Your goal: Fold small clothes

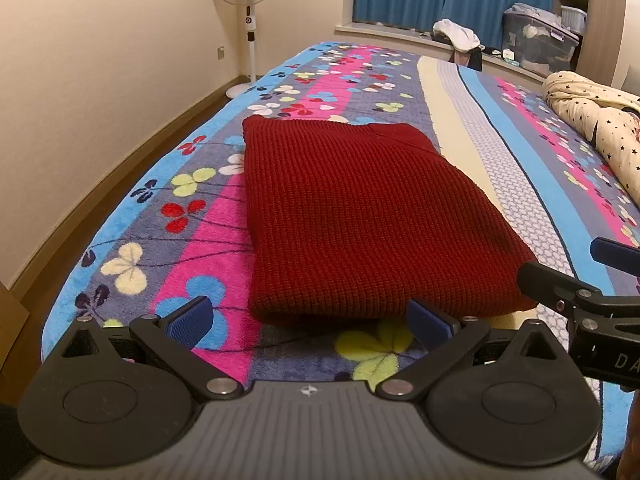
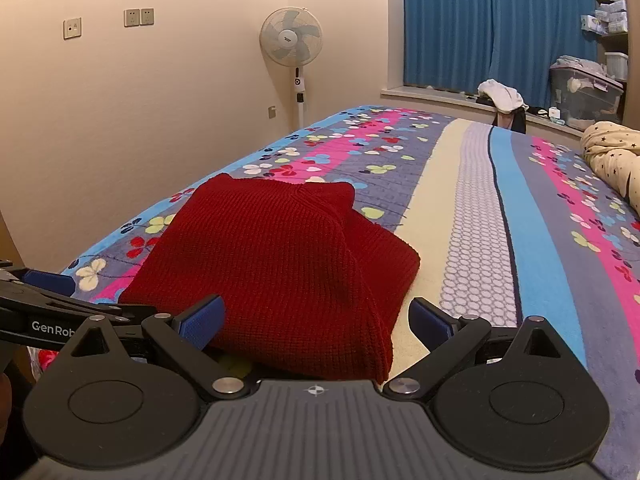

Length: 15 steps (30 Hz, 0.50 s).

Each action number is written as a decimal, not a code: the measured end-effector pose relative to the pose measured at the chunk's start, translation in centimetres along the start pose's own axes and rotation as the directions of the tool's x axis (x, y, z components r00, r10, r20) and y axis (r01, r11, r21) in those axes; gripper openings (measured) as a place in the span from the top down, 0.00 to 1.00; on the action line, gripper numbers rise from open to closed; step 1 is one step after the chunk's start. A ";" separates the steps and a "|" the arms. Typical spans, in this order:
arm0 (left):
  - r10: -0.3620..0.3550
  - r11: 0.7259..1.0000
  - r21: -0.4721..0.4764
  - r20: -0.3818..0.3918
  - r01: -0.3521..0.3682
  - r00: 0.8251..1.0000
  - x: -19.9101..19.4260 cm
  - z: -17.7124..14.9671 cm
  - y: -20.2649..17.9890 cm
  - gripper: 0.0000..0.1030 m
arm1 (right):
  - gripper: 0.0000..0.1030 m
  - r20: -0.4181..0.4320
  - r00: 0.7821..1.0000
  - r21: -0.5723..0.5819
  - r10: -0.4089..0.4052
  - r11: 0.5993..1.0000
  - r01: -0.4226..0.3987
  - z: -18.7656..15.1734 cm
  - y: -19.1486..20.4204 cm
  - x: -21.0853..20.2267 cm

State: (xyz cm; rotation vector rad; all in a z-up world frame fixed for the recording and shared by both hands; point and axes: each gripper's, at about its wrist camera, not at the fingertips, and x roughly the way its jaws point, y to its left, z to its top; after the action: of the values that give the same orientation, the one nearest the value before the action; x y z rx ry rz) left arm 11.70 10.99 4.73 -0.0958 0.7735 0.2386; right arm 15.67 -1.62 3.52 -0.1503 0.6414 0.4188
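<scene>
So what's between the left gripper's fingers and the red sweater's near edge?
Only bare floral blanket. In the left wrist view, the open left gripper sits just short of the folded red knit sweater, with nothing else lying in that stretch.

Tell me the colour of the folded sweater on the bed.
Dark red, a waffle-like knit; the sweater shows best in the left wrist view.

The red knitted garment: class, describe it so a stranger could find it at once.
Start at the bed with the floral blanket. Near its closest edge, before both open grippers, lies the folded red knitted garment. It alone is plain dark red with a waffle-like knit.
</scene>
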 end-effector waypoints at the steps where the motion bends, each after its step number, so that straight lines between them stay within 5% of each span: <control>1: 0.000 1.000 0.000 0.000 0.000 1.000 0.0 0.0 0.0 0.00 | 0.05 0.000 1.000 -0.001 0.000 1.000 0.000 0.0 0.0 0.0; 15: -0.001 1.000 0.003 0.001 0.001 1.000 0.0 0.0 0.1 0.00 | 0.05 0.001 1.000 -0.007 -0.002 1.000 0.002 -0.1 0.2 0.0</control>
State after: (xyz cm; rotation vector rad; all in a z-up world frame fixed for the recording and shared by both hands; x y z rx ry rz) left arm 11.69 11.09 4.74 -0.0937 0.7728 0.2365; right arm 15.57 -1.45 3.46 -0.1572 0.6389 0.4197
